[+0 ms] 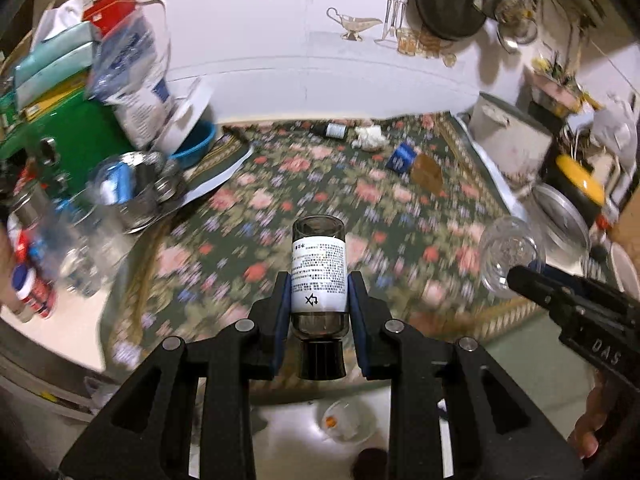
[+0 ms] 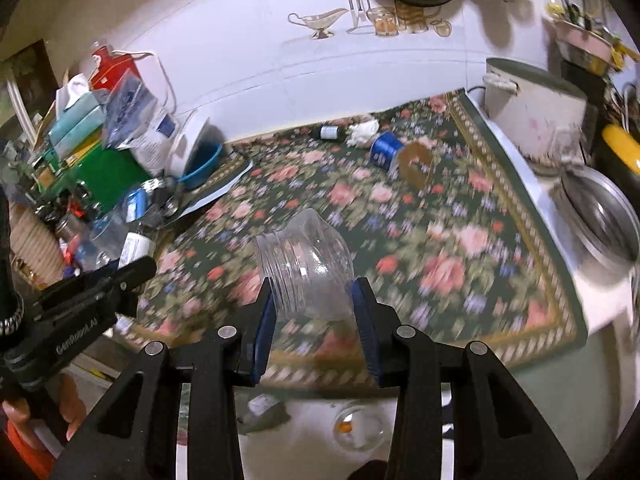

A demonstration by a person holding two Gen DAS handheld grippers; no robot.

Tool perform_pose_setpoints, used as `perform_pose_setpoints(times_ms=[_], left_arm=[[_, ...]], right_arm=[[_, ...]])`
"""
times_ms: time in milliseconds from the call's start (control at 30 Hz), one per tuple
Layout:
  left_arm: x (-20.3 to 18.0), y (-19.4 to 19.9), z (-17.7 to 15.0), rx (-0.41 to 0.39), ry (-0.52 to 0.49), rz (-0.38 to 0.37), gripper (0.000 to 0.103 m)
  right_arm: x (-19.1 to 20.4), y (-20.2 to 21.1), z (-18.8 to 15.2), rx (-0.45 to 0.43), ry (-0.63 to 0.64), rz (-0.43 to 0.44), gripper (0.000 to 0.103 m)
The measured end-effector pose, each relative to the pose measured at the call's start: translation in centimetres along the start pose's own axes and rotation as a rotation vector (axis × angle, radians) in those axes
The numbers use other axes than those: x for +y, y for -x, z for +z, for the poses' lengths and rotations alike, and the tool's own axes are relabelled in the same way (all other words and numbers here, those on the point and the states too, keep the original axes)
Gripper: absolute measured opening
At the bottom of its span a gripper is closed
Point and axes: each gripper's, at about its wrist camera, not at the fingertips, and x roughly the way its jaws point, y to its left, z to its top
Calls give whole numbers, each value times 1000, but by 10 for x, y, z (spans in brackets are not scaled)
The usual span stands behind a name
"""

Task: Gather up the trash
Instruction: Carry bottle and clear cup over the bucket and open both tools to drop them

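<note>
My left gripper pinches a small dark glass bottle with a white printed label, its black cap toward me and its base pointing away over the flowered tablecloth. My right gripper clamps a clear plastic jar by its lower body, the threaded open mouth tilted up to the left. Both loads hang above the near edge of the table. Near the far edge of the cloth lie more scraps: a second small dark bottle on its side, a crumpled white tissue just beside it, and a blue carton touching a brown piece of card. Bags, boxes and bottles crowd the left edge. A white pot stands past the right edge. Below the near edge, on the floor, sits a clear bowl holding something orange. The cloth is smeared with blur.
</note>
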Motion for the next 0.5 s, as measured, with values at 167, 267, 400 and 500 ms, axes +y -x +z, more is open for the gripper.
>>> perform_pose_setpoints(times_ms=[167, 267, 400, 500], left_arm=[[23, 33, -38, 20, -28, -5, 27], [29, 43, -56, 38, -22, -18, 27], [28, 47, -79, 67, -17, -36, 27], [22, 43, -97, 87, -13, -39, 27]], right_arm=[[26, 16, -38, 9, -37, 6, 35], [37, 24, -55, 15, -35, 1, 35], [44, 30, -76, 45, -23, -12, 35], [43, 26, -91, 72, -18, -13, 35]])
